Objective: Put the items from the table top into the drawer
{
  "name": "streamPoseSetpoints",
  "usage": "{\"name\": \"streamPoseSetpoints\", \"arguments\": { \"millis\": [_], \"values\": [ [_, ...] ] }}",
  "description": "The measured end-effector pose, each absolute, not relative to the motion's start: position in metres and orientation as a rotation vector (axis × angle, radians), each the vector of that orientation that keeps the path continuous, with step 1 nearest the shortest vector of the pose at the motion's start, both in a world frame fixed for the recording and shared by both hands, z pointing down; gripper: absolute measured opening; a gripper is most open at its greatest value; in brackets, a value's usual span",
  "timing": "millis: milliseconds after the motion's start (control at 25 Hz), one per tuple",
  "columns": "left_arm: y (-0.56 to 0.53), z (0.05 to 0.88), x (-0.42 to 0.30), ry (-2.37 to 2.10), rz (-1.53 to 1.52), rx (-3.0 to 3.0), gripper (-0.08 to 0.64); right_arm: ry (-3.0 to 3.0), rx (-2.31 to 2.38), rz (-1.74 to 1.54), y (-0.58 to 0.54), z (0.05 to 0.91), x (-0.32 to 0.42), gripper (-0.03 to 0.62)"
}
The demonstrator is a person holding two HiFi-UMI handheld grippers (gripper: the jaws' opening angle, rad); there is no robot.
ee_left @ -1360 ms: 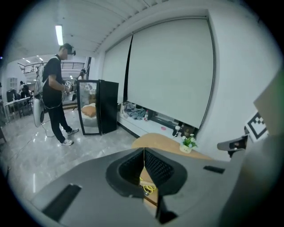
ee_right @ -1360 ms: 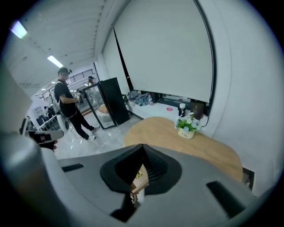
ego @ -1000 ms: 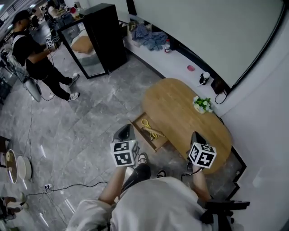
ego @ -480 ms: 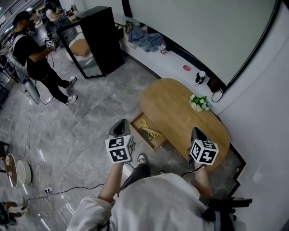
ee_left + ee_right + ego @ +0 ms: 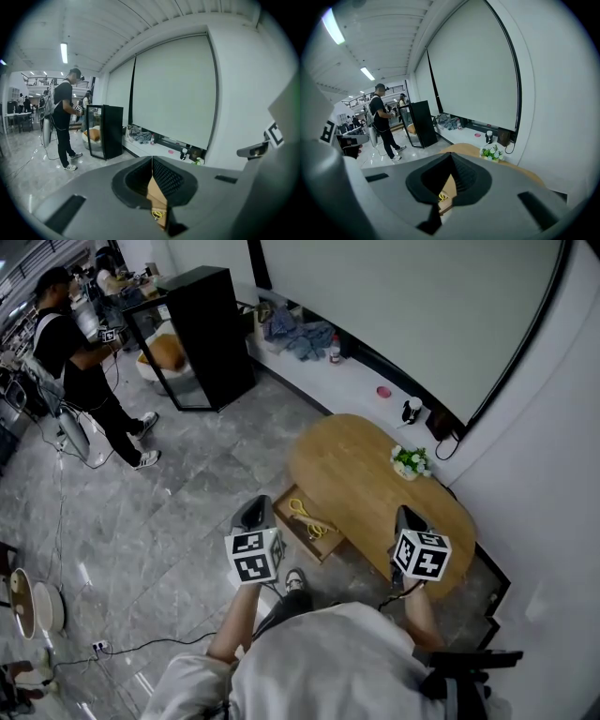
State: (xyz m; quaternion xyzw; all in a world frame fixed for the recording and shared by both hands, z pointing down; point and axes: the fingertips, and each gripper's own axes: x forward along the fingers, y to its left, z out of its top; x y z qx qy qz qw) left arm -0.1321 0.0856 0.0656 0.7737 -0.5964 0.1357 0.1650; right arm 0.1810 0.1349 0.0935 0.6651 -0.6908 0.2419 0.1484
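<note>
Yellow scissors (image 5: 308,516) in drawer (image 5: 328,543), beyond closed jaws

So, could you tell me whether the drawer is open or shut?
Open: the drawer juts out from the table, a yellow item lying inside.

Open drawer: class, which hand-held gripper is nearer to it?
Left. The left hand-held gripper hangs just left of the open drawer; the right hand-held gripper is farther, over the table's near end.
</note>
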Motion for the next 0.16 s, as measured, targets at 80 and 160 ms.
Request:
{"name": "streamPoseSetpoints", "arguments": {
  "millis": [80, 160],
  "values": [
    [0.0881, 0.0656, -0.1327, -1.698, 0.387, 2.209, 0.009, -1.989, 1.911, 0.686, 0.1366, 0.0916, 0.1786, -0.009],
    [0.0904, 0.0648, -0.1335, -1.698, 0.385, 2.213, 0.009, -1.992, 1.91, 0.676, 0.1382, 0.0896, 0.1764, -0.009]
  ]
}}
